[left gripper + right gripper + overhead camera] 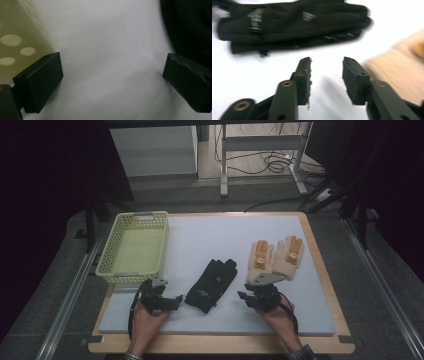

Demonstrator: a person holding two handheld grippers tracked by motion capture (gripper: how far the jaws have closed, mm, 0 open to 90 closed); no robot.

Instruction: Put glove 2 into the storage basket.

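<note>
Both forearms came in from the near edge of the desk [320, 270], hands wrapped around the tools from below. The left hand [145, 322] held the left gripper [172, 301] low over the white mat, angled toward the black gloves [211, 285]. Its fingers [41, 81] stood wide apart with bare mat between them and nothing pinched. In the left gripper view the cream basket [17, 42] sat just beside the left-side finger, and the edge of the black gloves [190, 30] lay just beyond the right-side one.

The right hand [280, 317] held the right gripper [246, 297] just right of the black gloves and near the cuffs of the beige gloves [275, 257]. Its fingers [303, 80] were partly spread, a clear gap of white mat between them, gripping nothing.

The black gloves lay stacked in the middle of the mat, between the two grippers and touching neither. The basket [134, 247] stood at the far left of the mat, and the beige gloves lay side by side to the right, fingers pointing away.

The right gripper view was smeared by blur; the black gloves [294, 25] and a beige glove [402, 65] lost their edges there. The left gripper view cut off most of the basket and the black gloves. In the high view the finger gaps were too small and dark to judge.
</note>
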